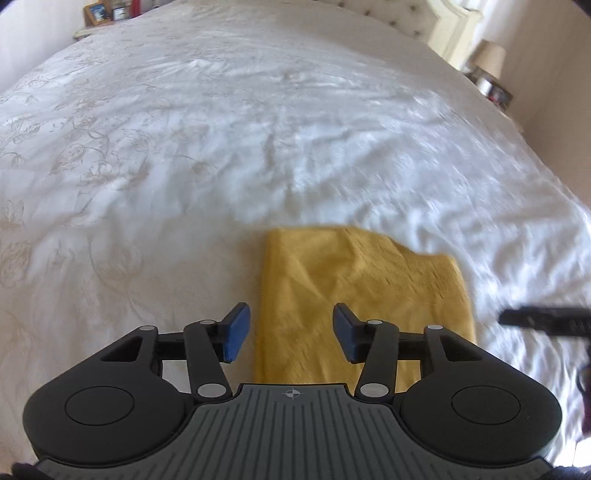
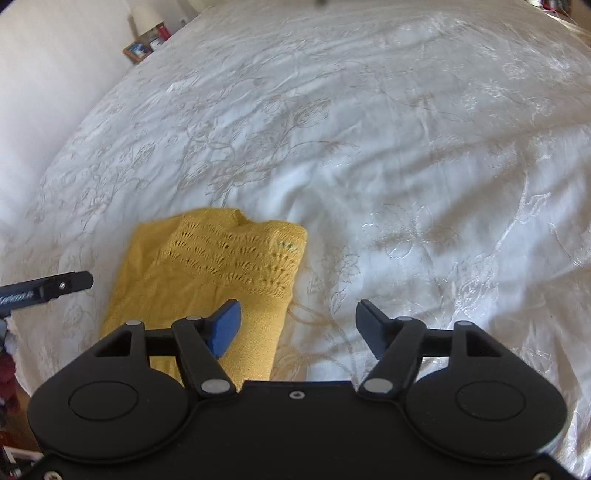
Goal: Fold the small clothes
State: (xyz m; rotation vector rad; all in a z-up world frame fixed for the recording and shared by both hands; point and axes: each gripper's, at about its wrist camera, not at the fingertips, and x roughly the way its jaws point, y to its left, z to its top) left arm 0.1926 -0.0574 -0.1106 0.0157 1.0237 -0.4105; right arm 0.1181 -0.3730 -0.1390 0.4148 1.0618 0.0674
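Observation:
A small yellow knitted garment [image 1: 354,288] lies folded into a narrow rectangle on the white bedspread [image 1: 221,147]. My left gripper [image 1: 291,332] is open and empty, held above the garment's near left part. In the right wrist view the garment [image 2: 207,280] lies at the lower left, with its lacy pattern at the far end. My right gripper [image 2: 297,330] is open and empty, above the garment's right edge and the bedspread [image 2: 406,184]. The right gripper's tip [image 1: 546,319] shows at the right edge of the left view; the left gripper's tip [image 2: 48,286] shows at the left of the right view.
A nightstand with a lamp [image 1: 489,61] and metal tins stands at the bed's far right. Picture frames [image 1: 98,13] sit past the far left corner, also in the right wrist view [image 2: 144,44]. A tufted headboard [image 1: 399,14] runs along the far end.

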